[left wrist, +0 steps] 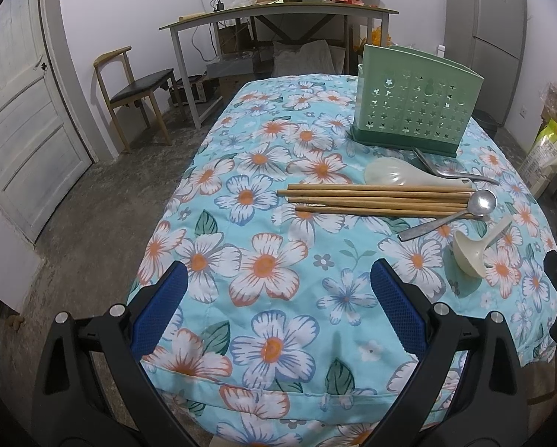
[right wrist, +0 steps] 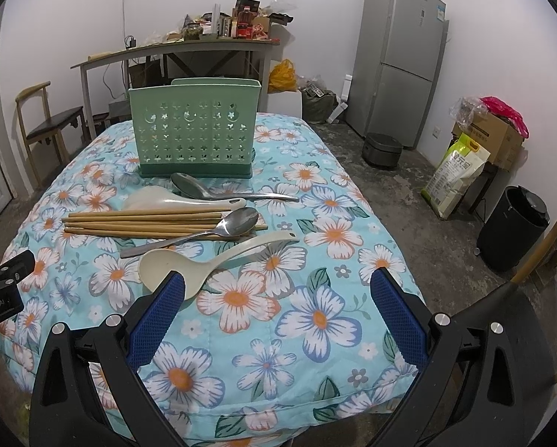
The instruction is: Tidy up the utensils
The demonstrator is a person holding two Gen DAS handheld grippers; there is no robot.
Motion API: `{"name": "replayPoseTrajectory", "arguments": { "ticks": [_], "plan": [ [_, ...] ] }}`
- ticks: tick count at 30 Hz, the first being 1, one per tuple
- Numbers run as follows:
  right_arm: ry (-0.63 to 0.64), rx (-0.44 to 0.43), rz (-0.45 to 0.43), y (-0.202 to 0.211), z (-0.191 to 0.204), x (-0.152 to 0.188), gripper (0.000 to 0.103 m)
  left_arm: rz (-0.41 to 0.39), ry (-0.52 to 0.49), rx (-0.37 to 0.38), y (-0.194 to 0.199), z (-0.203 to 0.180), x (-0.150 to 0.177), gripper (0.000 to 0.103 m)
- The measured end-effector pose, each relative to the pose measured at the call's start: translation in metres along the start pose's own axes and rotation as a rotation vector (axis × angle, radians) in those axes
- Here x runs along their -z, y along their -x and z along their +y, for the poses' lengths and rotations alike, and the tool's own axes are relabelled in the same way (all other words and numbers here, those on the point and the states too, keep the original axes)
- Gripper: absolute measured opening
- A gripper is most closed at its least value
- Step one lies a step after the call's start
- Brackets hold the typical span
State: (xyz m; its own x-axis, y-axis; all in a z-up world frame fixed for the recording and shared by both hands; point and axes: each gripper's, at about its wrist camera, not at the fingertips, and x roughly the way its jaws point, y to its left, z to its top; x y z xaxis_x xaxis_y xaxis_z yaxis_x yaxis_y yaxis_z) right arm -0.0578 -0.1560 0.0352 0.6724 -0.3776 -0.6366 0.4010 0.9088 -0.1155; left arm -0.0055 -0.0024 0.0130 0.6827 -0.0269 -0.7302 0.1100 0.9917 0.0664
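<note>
A green perforated utensil holder (left wrist: 414, 110) (right wrist: 194, 132) stands upright at the far side of the floral-clothed table (left wrist: 263, 260) (right wrist: 315, 316). In front of it lie a pale rice paddle (left wrist: 394, 173) (right wrist: 155, 197), a large steel spoon (right wrist: 204, 188), several wooden chopsticks (left wrist: 375, 199) (right wrist: 144, 221), a smaller steel spoon (left wrist: 479, 203) (right wrist: 237, 221) and a cream ladle (left wrist: 470, 255) (right wrist: 189, 264). My left gripper (left wrist: 278, 305) hovers open over the near cloth, left of the utensils. My right gripper (right wrist: 278, 309) is open too, its left finger (right wrist: 159, 316) just before the ladle bowl.
A wooden chair (left wrist: 137, 89) and a cluttered grey desk (left wrist: 278, 15) stand beyond the table. A fridge (right wrist: 401, 59), a rice cooker (right wrist: 382, 149), a black bin (right wrist: 513, 227), bags and boxes line the right side. A white door (left wrist: 21, 119) is at left.
</note>
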Motion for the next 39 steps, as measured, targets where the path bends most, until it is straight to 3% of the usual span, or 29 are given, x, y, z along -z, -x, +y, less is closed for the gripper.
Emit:
{"name": "replayPoseTrajectory", "arguments": {
  "ticks": [15, 25, 29, 34, 39],
  "plan": [
    [0.016, 0.005, -0.016, 0.001, 0.003, -0.001, 0.097, -0.008, 0.005, 0.008, -0.002, 0.008, -0.001, 0.095],
    [0.024, -0.066, -0.072, 0.001, 0.003, -0.003, 0.097, 0.012, -0.006, 0.108, -0.018, 0.011, -0.009, 0.095],
    [0.061, -0.073, -0.082, -0.002, 0.004, -0.003, 0.097, 0.041, -0.011, 0.206, -0.028, 0.010, -0.012, 0.095],
    [0.062, -0.052, -0.089, -0.009, -0.001, -0.004, 0.097, -0.011, 0.060, 0.380, -0.032, 0.016, -0.006, 0.095],
    [0.046, -0.071, -0.083, -0.020, -0.011, -0.006, 0.097, -0.019, 0.041, 0.440, -0.031, 0.003, -0.006, 0.095]
  ]
}}
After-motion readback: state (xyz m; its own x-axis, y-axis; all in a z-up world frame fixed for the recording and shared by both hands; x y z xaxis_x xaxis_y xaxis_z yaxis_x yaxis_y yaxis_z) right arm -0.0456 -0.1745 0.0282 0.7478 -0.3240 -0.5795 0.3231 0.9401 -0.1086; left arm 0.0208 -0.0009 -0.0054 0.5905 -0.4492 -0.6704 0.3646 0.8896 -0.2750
